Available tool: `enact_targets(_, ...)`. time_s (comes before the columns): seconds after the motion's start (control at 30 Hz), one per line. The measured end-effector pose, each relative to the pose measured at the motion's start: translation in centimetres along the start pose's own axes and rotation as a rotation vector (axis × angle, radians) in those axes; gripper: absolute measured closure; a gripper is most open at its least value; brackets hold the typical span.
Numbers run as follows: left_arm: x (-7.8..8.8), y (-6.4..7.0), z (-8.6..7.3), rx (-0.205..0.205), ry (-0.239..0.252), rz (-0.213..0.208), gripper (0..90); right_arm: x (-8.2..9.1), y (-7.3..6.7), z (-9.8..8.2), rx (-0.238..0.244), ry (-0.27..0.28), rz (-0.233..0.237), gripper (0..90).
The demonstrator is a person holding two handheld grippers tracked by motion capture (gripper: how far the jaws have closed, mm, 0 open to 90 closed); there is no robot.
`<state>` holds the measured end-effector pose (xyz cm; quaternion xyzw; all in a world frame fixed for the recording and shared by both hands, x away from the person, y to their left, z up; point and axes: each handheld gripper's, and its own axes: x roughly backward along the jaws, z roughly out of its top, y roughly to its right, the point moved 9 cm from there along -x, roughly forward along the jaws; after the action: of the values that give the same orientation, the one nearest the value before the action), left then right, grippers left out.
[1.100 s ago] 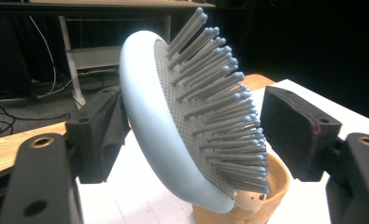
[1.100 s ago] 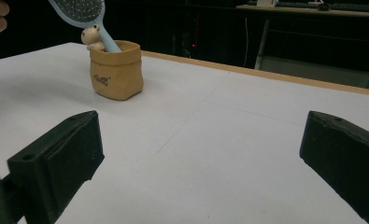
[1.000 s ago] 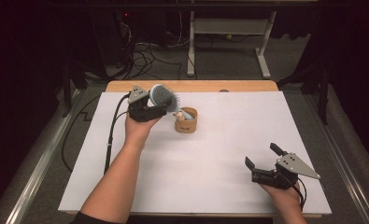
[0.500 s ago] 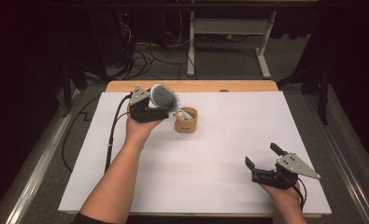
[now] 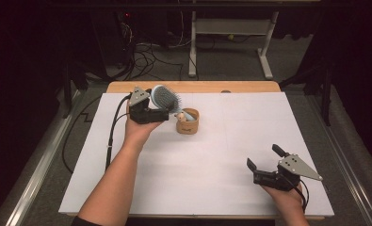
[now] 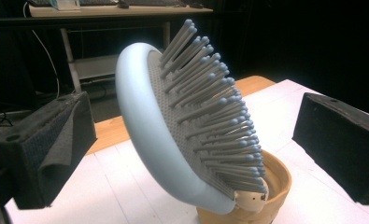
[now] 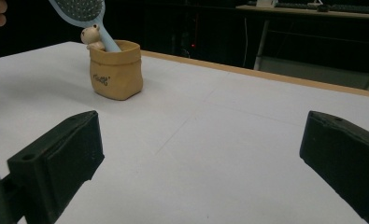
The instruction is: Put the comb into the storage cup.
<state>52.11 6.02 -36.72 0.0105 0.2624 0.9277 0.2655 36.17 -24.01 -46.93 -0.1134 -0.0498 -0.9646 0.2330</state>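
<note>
I work over a white sheet [image 5: 212,179] on a wooden table [image 5: 193,87]; cables [image 5: 148,56] and a metal frame [image 5: 230,28] lie beyond.

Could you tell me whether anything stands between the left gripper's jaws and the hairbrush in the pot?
Nothing visible does. The left gripper has just been opening its jaws, and the hairbrush head sits between them with clear gaps on both sides. Its handle rests in the tan pot, beside a small bear figure.

A wooden table [image 5: 249,86] wears a white sheet [image 5: 212,155]; a tan pot [image 5: 187,123] stands on the sheet's far-left part.
</note>
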Motion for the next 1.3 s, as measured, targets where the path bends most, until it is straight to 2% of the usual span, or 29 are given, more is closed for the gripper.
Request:
enact_targets(0.33,0.9,-0.6,-0.1,0.014,-0.002,0.008,0.4,0.0,0.1,-0.1,-0.004,-0.001,-0.001,0.1)
enact_targets(0.67,2.4,-1.3,-1.3,0.037,-0.022,0.005,0.4,0.0,0.0,-0.1,-0.001,-0.003,-0.003,0.1)
enact_targets(0.97,4.5,-1.8,-2.9,0.044,-0.034,-0.013,0.4,0.0,0.0,-0.1,0.001,-0.004,-0.005,0.1)
enact_targets(1.17,6.1,-2.6,-3.7,0.063,-0.039,-0.006,0.6,0.0,0.0,0.0,-0.001,-0.003,-0.007,0.1)
enact_targets(1.3,7.5,-2.9,-4.6,0.056,-0.051,0.000,0.7,0.1,0.1,0.0,-0.005,-0.002,-0.010,0.1)
